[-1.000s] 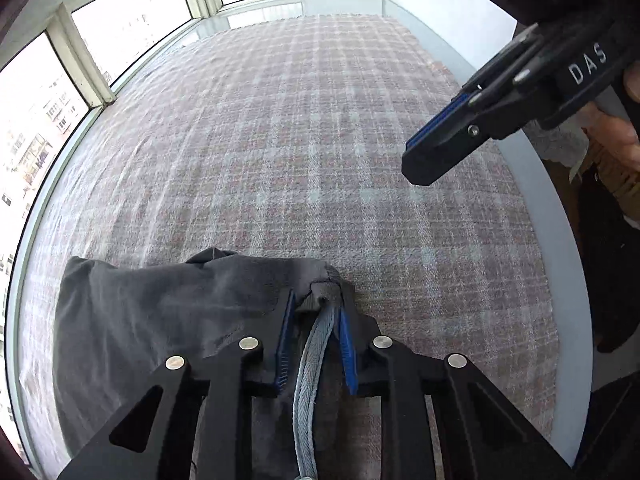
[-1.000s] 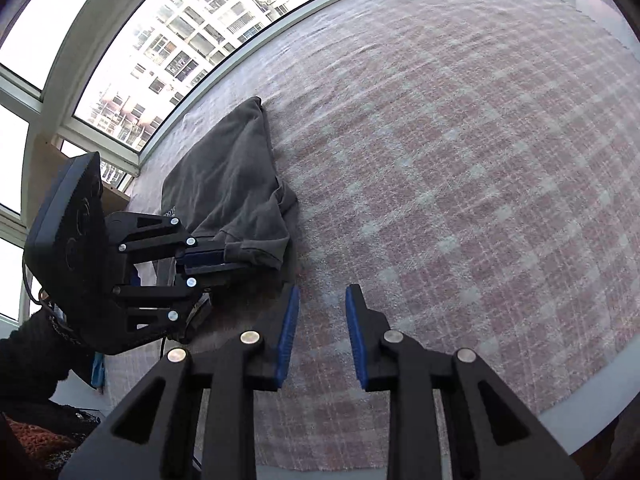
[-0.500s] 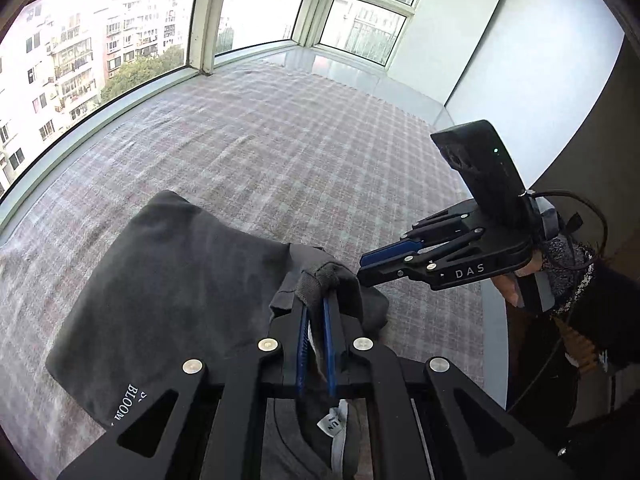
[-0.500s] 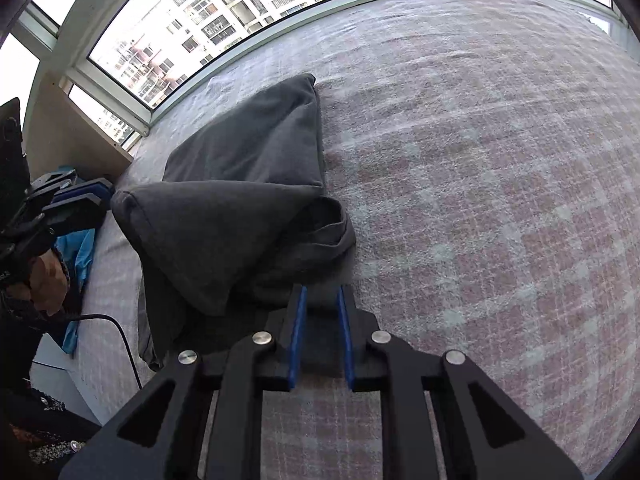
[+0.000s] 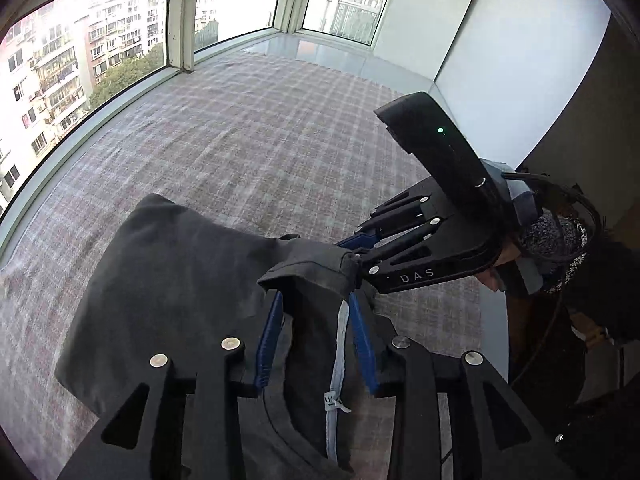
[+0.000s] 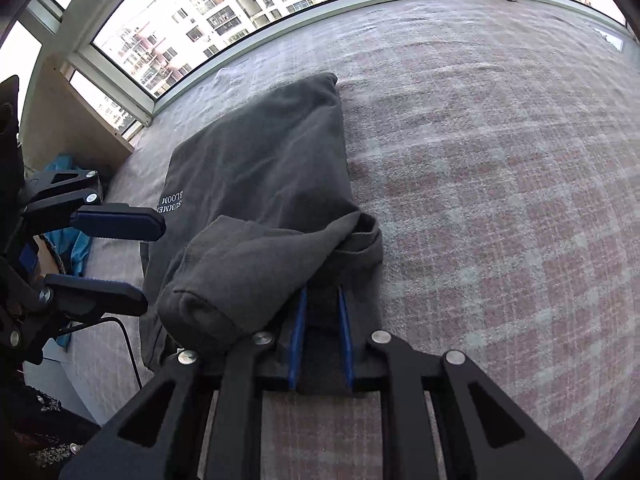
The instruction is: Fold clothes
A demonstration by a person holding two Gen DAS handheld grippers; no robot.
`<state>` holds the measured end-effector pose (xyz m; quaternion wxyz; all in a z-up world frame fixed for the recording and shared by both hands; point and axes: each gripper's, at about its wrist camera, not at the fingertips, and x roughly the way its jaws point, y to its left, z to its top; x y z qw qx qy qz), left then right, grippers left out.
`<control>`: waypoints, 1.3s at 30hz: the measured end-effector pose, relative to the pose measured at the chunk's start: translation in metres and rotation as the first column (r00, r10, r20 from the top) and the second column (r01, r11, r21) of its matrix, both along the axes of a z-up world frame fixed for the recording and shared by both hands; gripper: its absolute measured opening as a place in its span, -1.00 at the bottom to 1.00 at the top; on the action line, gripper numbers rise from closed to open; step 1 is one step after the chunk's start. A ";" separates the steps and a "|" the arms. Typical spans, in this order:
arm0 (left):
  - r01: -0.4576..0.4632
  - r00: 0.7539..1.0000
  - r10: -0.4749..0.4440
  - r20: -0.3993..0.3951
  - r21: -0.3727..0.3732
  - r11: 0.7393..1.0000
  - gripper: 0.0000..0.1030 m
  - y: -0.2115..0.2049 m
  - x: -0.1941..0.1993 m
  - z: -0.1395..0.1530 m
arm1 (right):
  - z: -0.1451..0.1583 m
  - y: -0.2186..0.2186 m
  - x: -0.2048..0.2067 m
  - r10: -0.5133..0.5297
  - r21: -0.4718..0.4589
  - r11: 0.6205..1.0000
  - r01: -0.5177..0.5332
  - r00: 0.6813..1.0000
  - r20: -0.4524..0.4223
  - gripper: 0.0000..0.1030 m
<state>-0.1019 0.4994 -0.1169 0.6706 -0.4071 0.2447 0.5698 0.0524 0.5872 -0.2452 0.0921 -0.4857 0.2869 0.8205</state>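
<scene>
Left wrist: plaid surface beneath windows; right hand-held gripper pinches garment, left spread.

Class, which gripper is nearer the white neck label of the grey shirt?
Left. The label lies between the open fingers of the left gripper. The right gripper pinches a fold of the shirt beyond the left fingertips.

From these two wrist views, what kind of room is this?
Probably an enclosed balcony or sunroom in a high-rise flat: wraparound windows look out on apartment blocks, and a raised platform under a plaid cloth serves as the folding surface, where a dark grey T-shirt lies.
</scene>
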 end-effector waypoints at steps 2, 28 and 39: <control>0.007 1.000 -0.007 -0.005 -0.038 0.999 -0.31 0.009 0.004 -0.007 | -0.001 0.000 0.004 -0.004 -0.012 1.000 0.004 1.000 -0.002 -0.69; 0.142 0.975 -0.153 -0.159 -0.076 0.987 -0.77 0.036 0.023 -0.043 | 0.009 0.025 0.033 -0.045 -0.205 0.979 0.008 0.983 -0.176 -0.70; -0.003 0.999 0.006 -0.045 0.082 0.997 -0.77 0.001 -0.032 0.022 | 0.002 -0.022 -0.026 0.124 -0.033 0.991 -0.127 0.989 -0.076 -0.69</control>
